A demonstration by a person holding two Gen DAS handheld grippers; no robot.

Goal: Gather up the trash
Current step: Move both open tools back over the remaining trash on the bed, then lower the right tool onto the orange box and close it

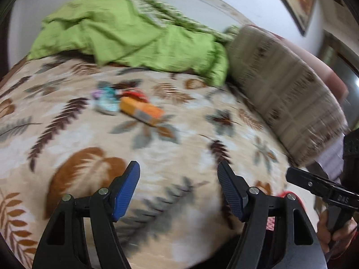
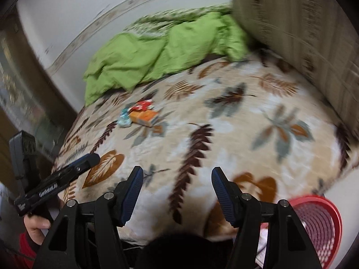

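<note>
A small heap of trash lies on the leaf-patterned bedspread (image 1: pixel 157 157): an orange box (image 1: pixel 141 110) (image 2: pixel 143 116), a teal wrapper (image 1: pixel 107 103) (image 2: pixel 124 118) and a red wrapper (image 1: pixel 134 95) (image 2: pixel 141 105). My left gripper (image 1: pixel 178 190) is open and empty, well short of the heap. My right gripper (image 2: pixel 177 192) is open and empty, also near the bed's front edge. A red mesh basket (image 2: pixel 318 224) stands at the lower right of the right wrist view. Both views are motion-blurred.
A crumpled green blanket (image 1: pixel 125 33) (image 2: pixel 161 47) lies at the far side of the bed. A striped beige bolster pillow (image 1: pixel 282 94) (image 2: pixel 303 33) lies along the right. A white wall is behind, and a framed picture (image 1: pixel 296 0) hangs on it.
</note>
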